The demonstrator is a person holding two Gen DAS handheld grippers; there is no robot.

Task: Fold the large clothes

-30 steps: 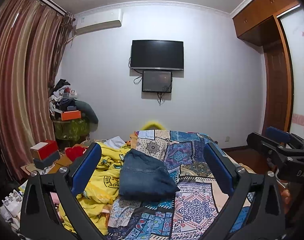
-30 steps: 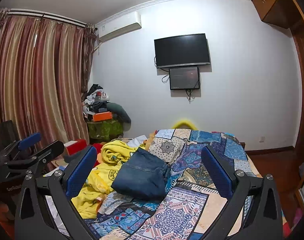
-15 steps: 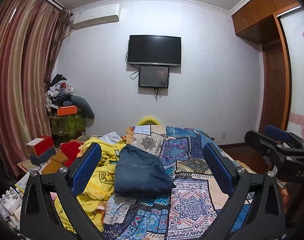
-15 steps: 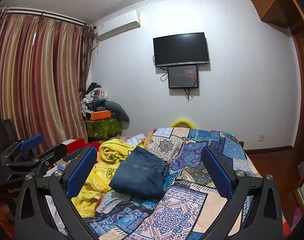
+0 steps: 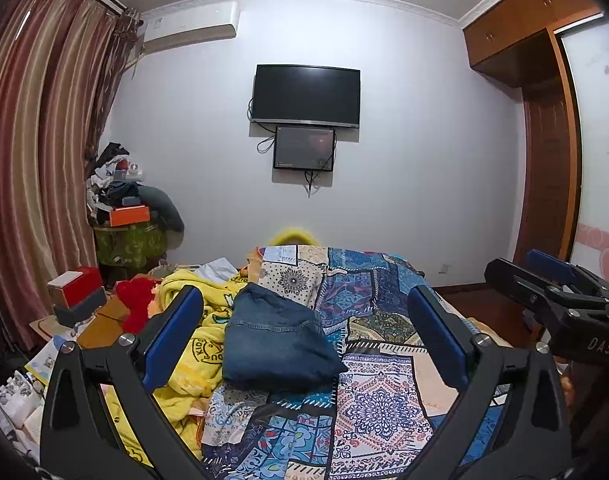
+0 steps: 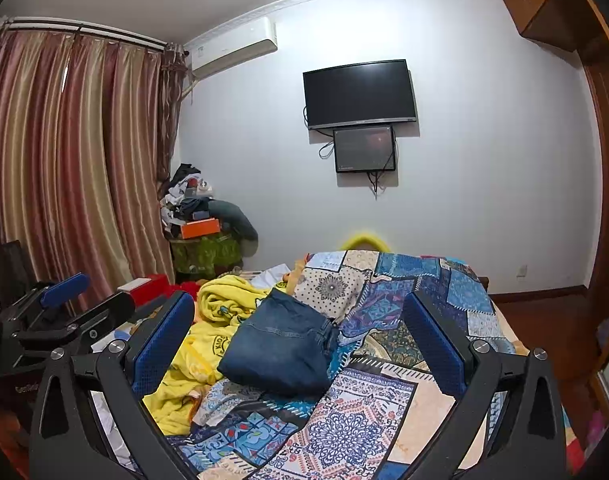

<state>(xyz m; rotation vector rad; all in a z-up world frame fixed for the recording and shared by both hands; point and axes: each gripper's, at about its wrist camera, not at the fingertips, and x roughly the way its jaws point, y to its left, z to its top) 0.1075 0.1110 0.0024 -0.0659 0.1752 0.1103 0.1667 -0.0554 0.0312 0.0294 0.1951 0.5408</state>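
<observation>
L gripper [image 5: 304,344] jaws wide apart, nothing between the blue pads [image 5: 172,336], held up above the near end of the bed. R gripper [image 6: 300,340] same: jaws spread, empty. In the left wrist view the R gripper shows at the right edge, partly cut off; in the right wrist view the L gripper [image 6: 68,312] sits at the left edge, its tips hard to read.

Folded jeans [image 5: 276,344] lie on the patchwork bedspread [image 5: 376,396], beyond both claws, mid-bed, touching neither. Underside of the stack hidden; can't tell how many folds. Just left of the jeans, a crumpled yellow blanket [image 5: 192,364], partly behind the L pad. Red item [image 5: 138,306] further left, shape unclear.

Far end: yellow object [image 5: 290,237] peeks over the bed edge, mostly hidden. Far wall has a TV [image 5: 306,96] w/ a smaller screen [image 5: 304,148] below. Far left corner: clothes pile [image 5: 120,196], contents indistinct. Curtains [image 5: 32,160] at left.
</observation>
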